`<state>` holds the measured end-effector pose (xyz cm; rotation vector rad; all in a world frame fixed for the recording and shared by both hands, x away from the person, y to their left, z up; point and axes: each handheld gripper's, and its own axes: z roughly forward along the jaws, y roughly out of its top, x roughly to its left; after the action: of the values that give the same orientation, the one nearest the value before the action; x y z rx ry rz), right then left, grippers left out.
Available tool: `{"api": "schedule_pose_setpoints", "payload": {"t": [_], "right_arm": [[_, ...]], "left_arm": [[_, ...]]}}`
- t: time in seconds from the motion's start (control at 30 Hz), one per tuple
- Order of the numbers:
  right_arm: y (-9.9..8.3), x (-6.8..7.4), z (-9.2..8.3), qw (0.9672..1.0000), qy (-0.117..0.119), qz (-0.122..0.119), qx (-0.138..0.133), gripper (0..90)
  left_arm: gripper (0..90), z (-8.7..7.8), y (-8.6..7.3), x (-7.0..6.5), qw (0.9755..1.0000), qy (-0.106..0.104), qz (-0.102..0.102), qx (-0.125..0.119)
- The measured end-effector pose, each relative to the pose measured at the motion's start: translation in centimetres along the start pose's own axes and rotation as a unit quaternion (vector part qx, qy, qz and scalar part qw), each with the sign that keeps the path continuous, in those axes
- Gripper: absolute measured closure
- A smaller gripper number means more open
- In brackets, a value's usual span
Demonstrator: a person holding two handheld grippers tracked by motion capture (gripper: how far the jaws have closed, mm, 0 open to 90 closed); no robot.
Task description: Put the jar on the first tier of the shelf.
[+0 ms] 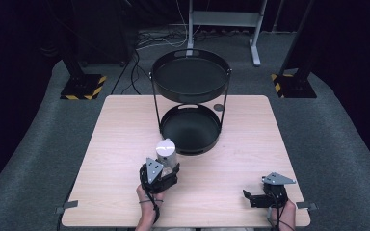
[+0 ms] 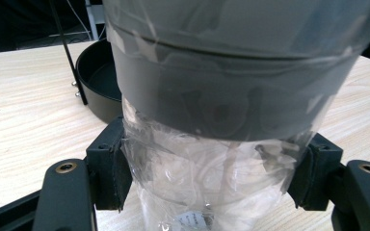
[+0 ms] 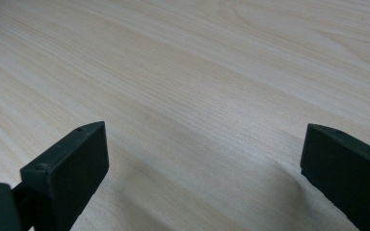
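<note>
- The table (image 1: 125, 144) is light wood and carries a black two-tier stand (image 1: 191, 103) toward its far edge, centred.
- The stand's upper tray (image 1: 191, 77) is round and shallow with a raised rim, and nothing lies in it.
- The lower tray (image 1: 191, 130) sits on the table under the upper one, joined to it by thin black rods; its floor also looks bare.
- A small dark disc (image 1: 218, 107) lies on the table just right of the stand, near the far edge.
- The left gripper (image 1: 166, 169) is near the middle of the table's near half, just in front of the lower tray, clenched on a cylinder (image 1: 165, 153).
- The cylinder stands upright, with a pale grey top seen from above.
- In the left gripper view the cylinder (image 2: 221, 96) has a grey upper body and a clear lower part wrapped in crinkled plastic film, with white material inside that I cannot make out.
- Both pads (image 2: 111, 168) press against that clear lower part, one on each side.
- The lower tray (image 2: 96, 82) shows behind the cylinder in that view, its inside dark and bare.
- The right gripper (image 1: 250, 197) rests near the table's near right corner, well apart from the stand and the cylinder.
- In the right gripper view the right gripper (image 3: 202, 168) has its jaws spread wide over bare wood, grasping nothing.
</note>
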<state>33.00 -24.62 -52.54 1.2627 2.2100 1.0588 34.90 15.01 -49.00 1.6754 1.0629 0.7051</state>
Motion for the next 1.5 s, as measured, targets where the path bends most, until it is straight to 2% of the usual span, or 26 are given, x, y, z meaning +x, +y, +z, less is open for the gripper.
{"api": "schedule_pose_setpoints", "payload": {"t": [0.93, 1.5], "right_arm": [[0.0, 0.1, 0.0, 1.0, -0.004, -0.002, 0.0, 2.4], [0.0, 0.1, 0.0, 1.0, -0.005, -0.001, -0.002, 2.4]], "left_arm": [[30.1, 1.4, 1.3, 0.0, 0.9999, -0.013, 0.005, -0.002], [30.2, 2.2, 2.0, 0.1, 0.9998, -0.022, 0.0, -0.004]]}}
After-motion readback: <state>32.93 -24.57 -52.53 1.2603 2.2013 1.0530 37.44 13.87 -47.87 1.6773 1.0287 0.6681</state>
